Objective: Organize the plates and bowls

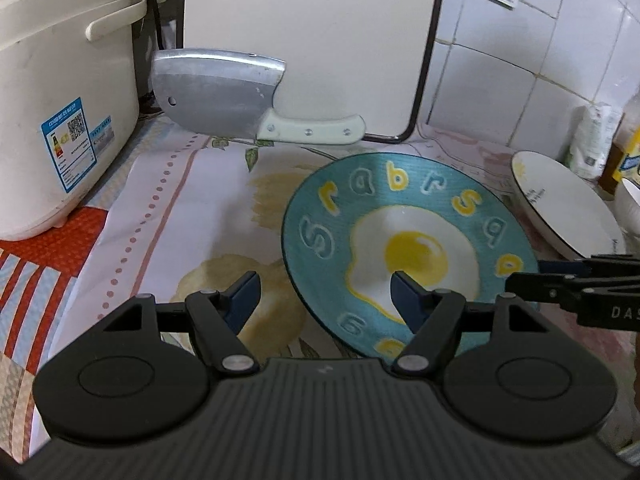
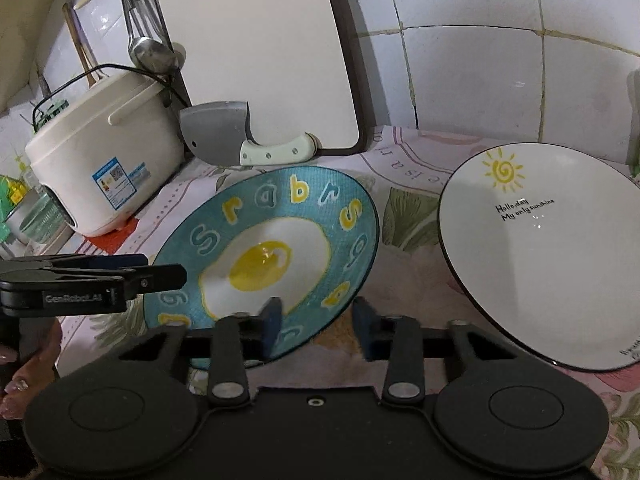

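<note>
Though faint, white plate (image 2: 552,264): "My only sunshine"

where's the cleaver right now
The cleaver leans against the white cutting board at the back of the counter, just right of the rice cooker and behind the teal egg plate.

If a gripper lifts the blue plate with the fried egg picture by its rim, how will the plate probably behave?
The blue plate looks like glazed ceramic: probably stiff and fragile. Its glossy surface may slip between the pads of the right gripper, whose jaws straddle the near rim. It is wide and shallow, so held at one edge it will likely tilt.
</note>
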Motion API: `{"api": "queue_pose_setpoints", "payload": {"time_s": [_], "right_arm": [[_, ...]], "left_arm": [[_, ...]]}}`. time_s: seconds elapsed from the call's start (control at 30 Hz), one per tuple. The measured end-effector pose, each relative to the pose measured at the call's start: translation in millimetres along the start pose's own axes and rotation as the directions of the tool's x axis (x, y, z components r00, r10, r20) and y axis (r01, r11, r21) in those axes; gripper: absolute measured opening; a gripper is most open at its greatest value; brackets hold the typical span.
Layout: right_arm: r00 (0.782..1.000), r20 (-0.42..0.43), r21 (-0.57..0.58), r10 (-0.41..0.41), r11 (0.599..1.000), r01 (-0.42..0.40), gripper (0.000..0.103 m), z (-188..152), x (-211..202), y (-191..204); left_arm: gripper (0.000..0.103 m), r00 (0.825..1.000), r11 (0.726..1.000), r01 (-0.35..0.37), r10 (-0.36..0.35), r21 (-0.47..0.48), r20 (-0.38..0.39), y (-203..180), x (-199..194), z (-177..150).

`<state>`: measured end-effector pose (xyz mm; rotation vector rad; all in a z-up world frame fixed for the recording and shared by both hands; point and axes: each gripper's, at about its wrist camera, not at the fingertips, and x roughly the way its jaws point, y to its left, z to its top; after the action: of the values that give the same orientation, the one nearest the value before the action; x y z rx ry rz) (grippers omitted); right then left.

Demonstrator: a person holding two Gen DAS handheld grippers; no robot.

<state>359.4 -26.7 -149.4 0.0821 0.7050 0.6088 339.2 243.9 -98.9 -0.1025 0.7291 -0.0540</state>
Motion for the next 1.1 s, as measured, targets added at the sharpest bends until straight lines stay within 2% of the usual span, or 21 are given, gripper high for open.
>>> {"api": "queue_pose_setpoints", "payload": {"time_s": [0.1,0.13,0.2,0.23,0.27,0.43,0.63,0.8,0.97,1.1], "right_arm": [[1.0,0.001,0.002,-0.012,1.0,0.012,0.034,1,5,0],[1.0,0.001,0.005,-0.015,1.0,0.015,0.031,1,6,-2],[1.0,-0.003,0.017,-0.016,1.0,0.016,0.025,1,8,-5],[1.0,-0.005,0.022,-0.014,1.0,0.014,0.024,1,9,-6],[1.0,-0.004,0.03,-0.009,1.0,0.009,0.024,1,9,-7],[1.0,-0.008,0.054,0.006,0.999,-0.006,0.023,2,12,-11],[0.997,-0.007,0.14,0.071,0.988,-0.069,0.022,3,24,-25],[0.994,0.017,0.132,0.105,0.985,-0.106,0.022,0,24,-30],[0.997,0.061,0.094,0.053,0.994,-0.059,0.023,-6,14,-21],[0.996,0.065,0.086,0.057,0.994,-0.062,0.023,-11,-1,-19]], "left_arm": [[0.056,1.0,1.0,-0.012,0.012,-0.01,-0.003,3,6,1],[0.05,1.0,0.999,-0.015,0.015,-0.029,-0.008,5,7,1],[0.045,1.0,0.996,0.008,-0.009,-0.088,-0.016,11,7,2],[0.037,0.999,0.992,0.03,-0.033,-0.126,-0.023,14,8,1],[0.033,0.999,0.988,0.031,-0.036,-0.148,-0.029,16,8,1],[0.018,0.999,0.986,0.003,-0.01,-0.167,-0.042,14,11,-1],[0.016,1.0,0.986,-0.009,0.009,-0.165,-0.002,11,13,-8],[0.017,0.997,0.991,-0.04,0.047,-0.124,0.057,1,10,-18],[0.017,0.996,0.993,-0.043,0.051,-0.108,0.073,-7,2,-23],[0.017,0.995,0.995,-0.045,0.052,-0.086,0.081,-16,-15,-26]]}}
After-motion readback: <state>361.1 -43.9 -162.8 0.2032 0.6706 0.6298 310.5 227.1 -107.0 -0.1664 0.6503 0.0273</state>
